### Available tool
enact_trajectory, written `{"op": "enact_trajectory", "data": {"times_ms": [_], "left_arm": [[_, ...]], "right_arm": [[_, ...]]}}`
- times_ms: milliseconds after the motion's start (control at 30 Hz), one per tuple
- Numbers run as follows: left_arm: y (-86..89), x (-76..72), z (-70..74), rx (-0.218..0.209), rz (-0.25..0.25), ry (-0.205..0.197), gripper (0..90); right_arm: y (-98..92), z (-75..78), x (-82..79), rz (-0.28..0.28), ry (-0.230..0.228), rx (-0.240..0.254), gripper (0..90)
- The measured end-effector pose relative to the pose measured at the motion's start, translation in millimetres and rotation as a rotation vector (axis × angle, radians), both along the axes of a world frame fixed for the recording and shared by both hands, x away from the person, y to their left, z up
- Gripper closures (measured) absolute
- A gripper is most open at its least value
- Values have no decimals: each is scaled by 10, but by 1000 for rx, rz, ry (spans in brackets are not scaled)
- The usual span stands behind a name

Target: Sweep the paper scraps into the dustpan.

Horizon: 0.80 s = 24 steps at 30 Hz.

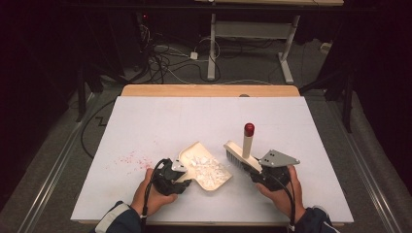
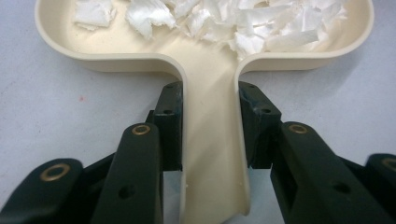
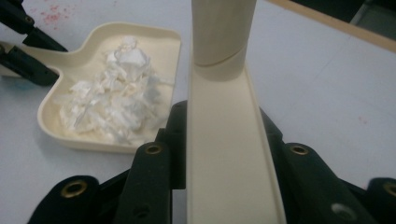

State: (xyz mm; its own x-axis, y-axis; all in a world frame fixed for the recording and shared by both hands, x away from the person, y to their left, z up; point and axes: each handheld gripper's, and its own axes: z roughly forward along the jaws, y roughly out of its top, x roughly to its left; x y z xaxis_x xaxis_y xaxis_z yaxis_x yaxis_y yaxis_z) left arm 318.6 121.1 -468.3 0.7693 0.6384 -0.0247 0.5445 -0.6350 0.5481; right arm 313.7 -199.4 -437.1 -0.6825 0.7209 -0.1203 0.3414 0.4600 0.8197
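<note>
1. Two grippers are seen in the high view, each carried by one hand at the near edge of the white table. The left gripper is closed on the handle of a cream dustpan, which lies flat on the table near the middle of the near side. White paper scraps are piled inside the pan. The right gripper is closed on the cream head of a small brush; the brush is held just to the right of the pan, apart from it, and its handle with a red tip is pointed upward. Small pink specks are scattered on the table to the left of the pan.

2. In the left gripper view, the narrow handle of the dustpan is clamped between the two black jaws, with the pads pressed on both its sides. The paper scraps are spread across the pan, close to its back wall.

3. In the right gripper view, the long cream brush back is gripped between the jaws, and the round handle is raised from it. The dustpan with the paper scraps is placed to the left, on the table, and the left gripper is seen at its handle.
</note>
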Motion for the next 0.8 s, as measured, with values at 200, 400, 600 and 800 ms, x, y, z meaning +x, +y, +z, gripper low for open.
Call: {"op": "enact_trajectory", "data": {"times_ms": [200,400,600,800], "left_arm": [[-36,10,-9,1,-1,-1,636],[-43,14,-13,1,-2,-1,637],[-37,10,-8,-3,-1,-2,637],[-12,26,-10,-13,-6,6,636]], "right_arm": [[60,-87,-66,41,38,33,677],[232,-64,-121,139,50,63,678],[336,-30,-155,172,25,41,677],[243,79,-126,154,-6,76,677]]}}
